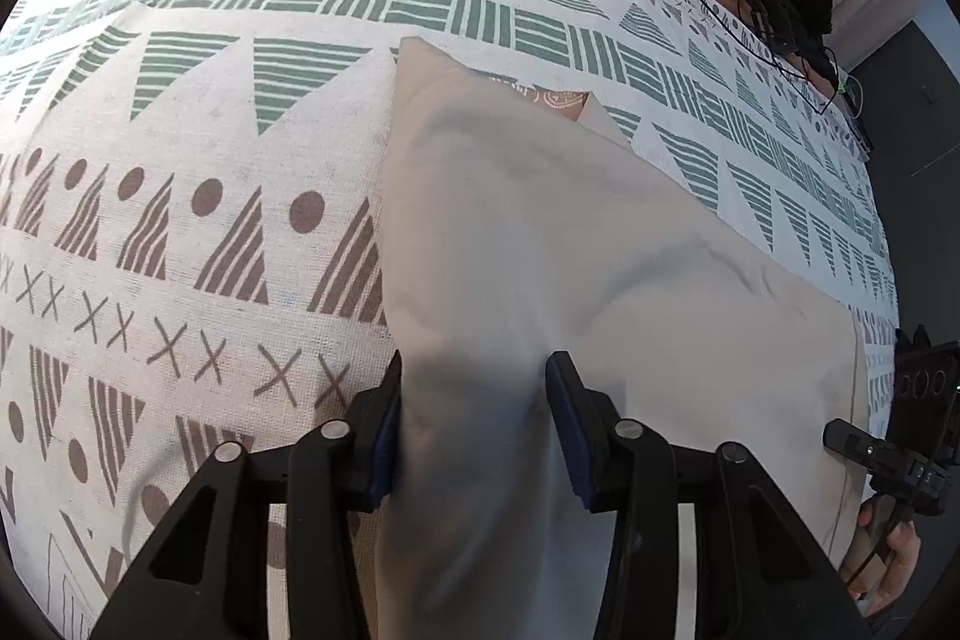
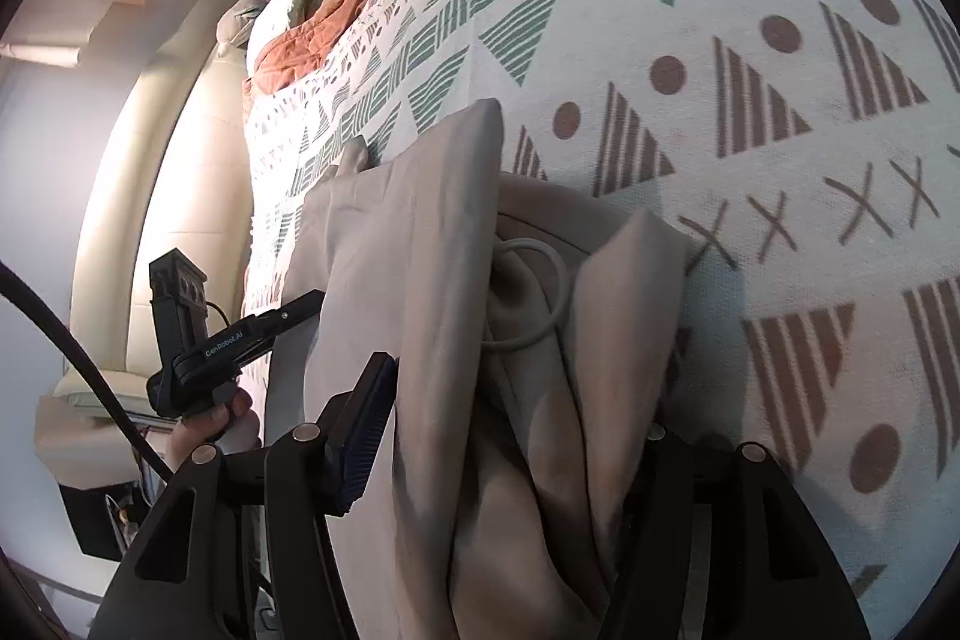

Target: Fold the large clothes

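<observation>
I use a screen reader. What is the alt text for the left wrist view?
The left gripper, jaws apart, straddles a folded beige garment on a geometric-patterned bedspread. The right gripper shows at the right edge.

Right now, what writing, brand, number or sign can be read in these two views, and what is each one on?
"GenRobot.AI": on the black handle of the left tool, seen from the right wrist.
Pale print inside the beige garment's collar: too small to read.
Small marks on the right tool's handle: too blurred.
</observation>
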`<action>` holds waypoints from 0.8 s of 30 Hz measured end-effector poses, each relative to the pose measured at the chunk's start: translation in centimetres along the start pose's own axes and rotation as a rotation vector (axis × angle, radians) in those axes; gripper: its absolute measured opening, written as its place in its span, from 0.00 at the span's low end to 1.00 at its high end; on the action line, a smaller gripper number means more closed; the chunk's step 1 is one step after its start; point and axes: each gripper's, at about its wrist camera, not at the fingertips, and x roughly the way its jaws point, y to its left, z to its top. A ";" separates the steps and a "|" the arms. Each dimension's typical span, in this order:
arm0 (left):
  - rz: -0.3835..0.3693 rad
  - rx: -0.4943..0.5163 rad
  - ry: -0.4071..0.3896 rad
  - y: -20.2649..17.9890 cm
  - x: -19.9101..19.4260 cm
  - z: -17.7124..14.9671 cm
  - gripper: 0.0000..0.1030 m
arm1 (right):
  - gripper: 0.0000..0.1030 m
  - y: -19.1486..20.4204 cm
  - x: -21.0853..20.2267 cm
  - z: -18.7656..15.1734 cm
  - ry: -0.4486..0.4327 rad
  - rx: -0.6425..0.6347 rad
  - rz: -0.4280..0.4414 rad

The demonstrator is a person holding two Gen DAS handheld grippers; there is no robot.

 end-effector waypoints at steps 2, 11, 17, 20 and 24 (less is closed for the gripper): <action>0.017 0.027 -0.026 -0.7 -0.7 -0.3 0.33 | 0.43 0.7 0.0 -0.3 -0.012 -0.037 -0.025; 0.000 0.080 -0.197 -2.5 -7.7 -1.9 0.21 | 0.20 5.4 -2.1 -2.9 -0.083 -0.186 -0.023; -0.035 0.078 -0.304 -3.0 -13.6 -4.4 0.20 | 0.17 8.3 -5.3 -6.4 -0.166 -0.296 0.022; -0.058 0.078 -0.352 -3.2 -16.8 -5.7 0.19 | 0.17 9.7 -7.1 -8.2 -0.203 -0.325 0.037; -0.094 0.071 -0.400 -2.8 -20.4 -7.8 0.19 | 0.16 10.6 -9.9 -11.1 -0.243 -0.353 0.063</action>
